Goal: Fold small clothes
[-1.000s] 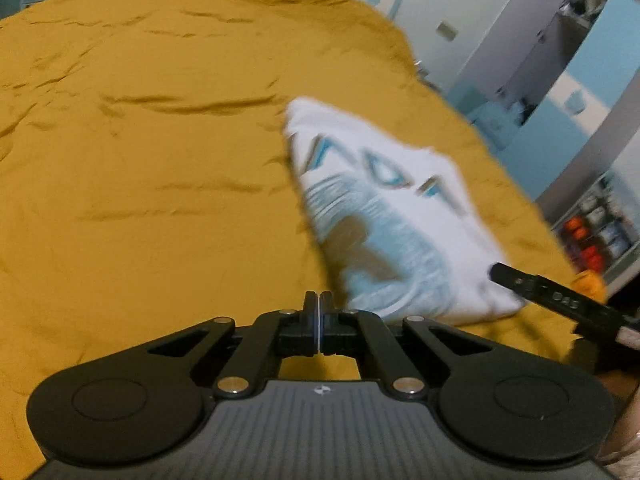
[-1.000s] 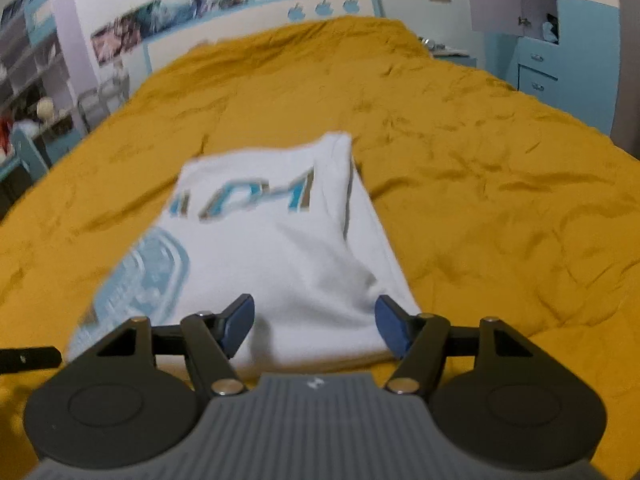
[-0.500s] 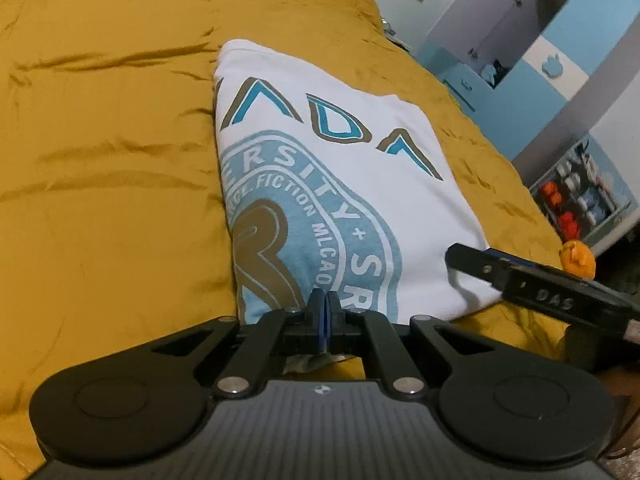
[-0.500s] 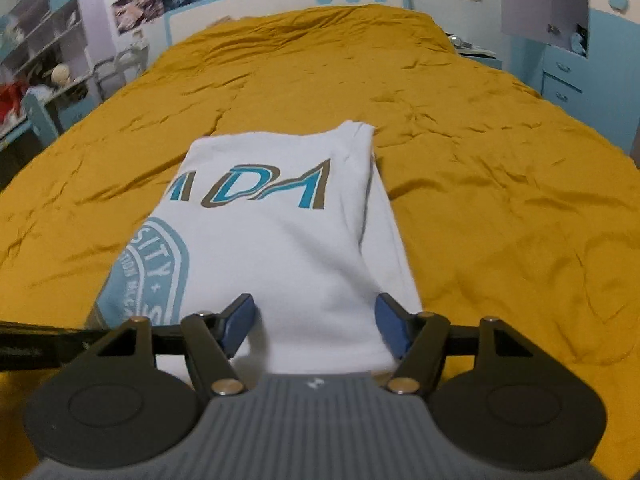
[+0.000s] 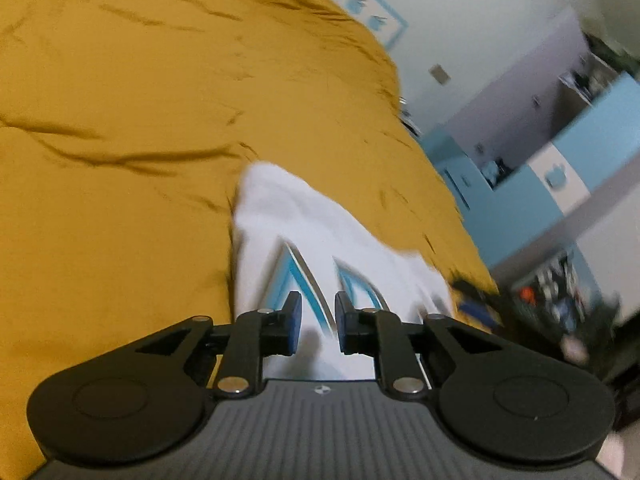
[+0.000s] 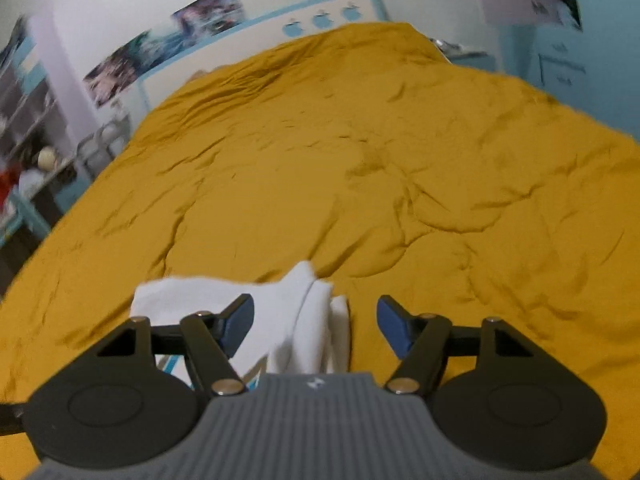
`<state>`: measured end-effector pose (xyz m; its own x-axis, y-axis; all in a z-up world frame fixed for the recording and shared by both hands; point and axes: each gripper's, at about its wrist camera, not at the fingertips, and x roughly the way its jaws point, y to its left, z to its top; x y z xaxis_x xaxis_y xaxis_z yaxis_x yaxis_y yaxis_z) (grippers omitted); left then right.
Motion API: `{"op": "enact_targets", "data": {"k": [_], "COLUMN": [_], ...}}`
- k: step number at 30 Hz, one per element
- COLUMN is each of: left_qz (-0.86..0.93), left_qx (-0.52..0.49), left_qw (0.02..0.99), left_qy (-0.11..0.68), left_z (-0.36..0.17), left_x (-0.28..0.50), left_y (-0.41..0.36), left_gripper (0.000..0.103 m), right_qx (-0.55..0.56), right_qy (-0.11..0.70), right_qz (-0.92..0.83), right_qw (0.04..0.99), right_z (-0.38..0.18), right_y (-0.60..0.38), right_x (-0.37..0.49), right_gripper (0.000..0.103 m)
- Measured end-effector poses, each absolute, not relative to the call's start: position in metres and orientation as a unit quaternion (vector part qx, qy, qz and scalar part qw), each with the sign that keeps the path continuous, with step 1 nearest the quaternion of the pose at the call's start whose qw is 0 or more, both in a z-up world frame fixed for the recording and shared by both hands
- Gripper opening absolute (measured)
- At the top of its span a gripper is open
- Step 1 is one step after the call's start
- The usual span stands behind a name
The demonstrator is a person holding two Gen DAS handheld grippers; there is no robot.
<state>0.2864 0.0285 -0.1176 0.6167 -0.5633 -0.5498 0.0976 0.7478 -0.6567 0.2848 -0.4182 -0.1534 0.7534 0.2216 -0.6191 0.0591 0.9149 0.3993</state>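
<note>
A folded white T-shirt [image 5: 276, 216] with blue and brown lettering lies on a mustard bedspread [image 5: 120, 152]. My left gripper [image 5: 316, 328] hovers over the print near the shirt's far edge. Its jaws are opening, a narrow gap apart, and nothing is pinched between them. In the right wrist view the shirt's far folded corner [image 6: 188, 296] shows between and beneath the blue pads. My right gripper [image 6: 316, 322] stands open wide over that corner without pressing on the cloth. A dark blurred shape with a blue pad, probably the right gripper [image 5: 474, 306], sits at the shirt's right edge.
The bedspread [image 6: 380, 168] stretches wrinkled far ahead to a white headboard [image 6: 320, 20] with blue apples. Blue and white cupboards [image 5: 560, 168] and a cluttered shelf [image 5: 560, 292] stand off the bed's right side. Shelves [image 6: 24, 140] and posters [image 6: 160, 48] are on the left.
Both grippers have moved forward along the shirt to its far edge, so less of the print shows. The left jaws, shut before, now stand slightly apart. The right jaws stay wide.
</note>
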Motion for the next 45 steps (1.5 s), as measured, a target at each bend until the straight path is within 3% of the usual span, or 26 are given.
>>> {"op": "enact_targets", "data": {"k": [4,9,12,13,15,17,20,25,27,29,33,38,40,45], "left_qz": [-0.157,-0.151,-0.171,-0.177,-0.179,-0.173,-0.170,-0.187,-0.177,-0.173,-0.164,-0.140,-0.123,-0.145], "left_qx": [-0.316,-0.361,-0.402,-0.425,-0.440,-0.438,-0.451,-0.445,-0.438,-0.437,-0.444,-0.449,-0.430,-0.417], "left_qw": [0.848,0.816,0.802,0.795,0.809,0.824,0.811,0.799,0.799,0.797,0.791,0.793,0.809,0.803], "left_qy": [0.395,0.424,0.407,0.394,0.347,0.316,0.333,0.360,0.373,0.380,0.388,0.387,0.381,0.401], "left_z": [-0.135,-0.164,-0.175,-0.178,-0.169,-0.159,-0.166,-0.175,-0.179,-0.182,-0.188,-0.182,-0.178,-0.190], "left_x": [0.347,0.385,0.392,0.395,0.392,0.393,0.401,0.392,0.387,0.387,0.392,0.389,0.380,0.383], "left_y": [0.027,0.023,0.024,0.029,0.039,0.048,0.057,0.055,0.051,0.051,0.052,0.055,0.057,0.053], "left_gripper": [0.020,0.023,0.000,0.000,0.000,0.000,0.000,0.002,0.011,0.015,0.033,0.038,0.043,0.043], "right_qx": [0.237,0.226,0.200,0.199,0.205,0.184,0.159,0.224,0.232,0.220,0.206,0.179,0.173,0.160], "right_qy": [0.343,0.361,0.368,0.366,0.346,0.329,0.367,0.394,0.388,0.374,0.338,0.319,0.331,0.375], "right_qz": [0.059,0.077,0.070,0.075,0.094,0.106,0.084,0.074,0.072,0.058,0.082,0.122,0.140,0.131], "right_qw": [0.907,0.901,0.905,0.906,0.911,0.920,0.912,0.888,0.889,0.899,0.915,0.922,0.917,0.904], "right_z": [-0.162,-0.172,-0.175,-0.175,-0.169,-0.162,-0.180,-0.208,-0.204,-0.190,-0.154,-0.124,-0.126,-0.146], "right_y": [-0.418,-0.408,-0.404,-0.405,-0.407,-0.403,-0.400,-0.422,-0.425,-0.423,-0.416,-0.405,-0.400,-0.394], "right_x": [0.294,0.305,0.309,0.309,0.307,0.306,0.322,0.336,0.334,0.323,0.279,0.202,0.177,0.154], "right_gripper": [0.063,0.053,0.021,0.015,0.013,0.013,0.013,0.021,0.026,0.037,0.043,0.048,0.051,0.051]}}
